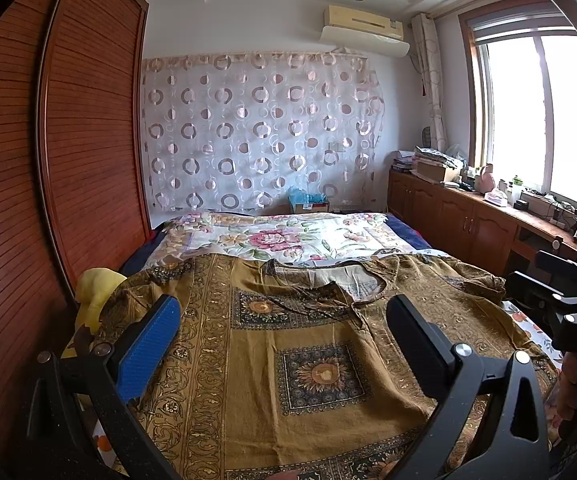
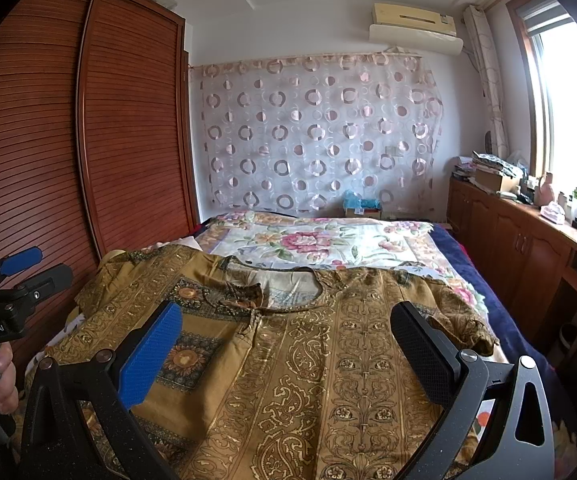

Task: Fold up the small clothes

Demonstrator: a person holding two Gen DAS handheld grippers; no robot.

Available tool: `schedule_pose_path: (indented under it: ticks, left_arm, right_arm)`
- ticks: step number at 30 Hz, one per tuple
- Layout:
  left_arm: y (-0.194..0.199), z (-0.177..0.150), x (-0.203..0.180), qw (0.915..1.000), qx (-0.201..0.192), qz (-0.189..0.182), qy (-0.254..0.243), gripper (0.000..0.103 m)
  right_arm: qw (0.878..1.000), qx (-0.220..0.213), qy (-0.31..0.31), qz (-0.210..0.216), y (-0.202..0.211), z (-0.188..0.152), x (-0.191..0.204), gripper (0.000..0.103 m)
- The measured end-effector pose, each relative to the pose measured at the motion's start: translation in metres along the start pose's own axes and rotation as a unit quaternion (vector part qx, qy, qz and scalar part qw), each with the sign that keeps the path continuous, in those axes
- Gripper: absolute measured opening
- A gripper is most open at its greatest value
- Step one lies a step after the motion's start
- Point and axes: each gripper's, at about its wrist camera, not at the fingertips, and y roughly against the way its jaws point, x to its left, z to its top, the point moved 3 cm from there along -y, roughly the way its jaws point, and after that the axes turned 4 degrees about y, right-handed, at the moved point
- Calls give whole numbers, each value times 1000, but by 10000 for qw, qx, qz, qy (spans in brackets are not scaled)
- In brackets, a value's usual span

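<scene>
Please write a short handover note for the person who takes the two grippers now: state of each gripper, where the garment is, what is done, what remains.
Left gripper: open, holding nothing, above the shirt's left half.
Right gripper: open, empty, above the right half.
Brown patterned shirt: spread flat, front up, on the bed, neckline toward the far curtain; both sleeves lie out to the sides.
Done: shirt laid out. No fold visible yet.
Left: probably fold sleeves in, then the body.

Wardrobe (image 1: 48, 160) close beside bed's (image 1: 280, 236) left edge
</scene>
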Motion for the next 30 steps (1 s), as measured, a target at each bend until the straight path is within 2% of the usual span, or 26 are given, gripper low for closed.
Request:
schedule_pose_path:
  ticks: [30]
  left_arm:
    - [10, 3, -5, 10000, -22, 1, -17, 103]
  right_arm:
    - [10000, 29, -25, -21, -2, -1, -3, 103]
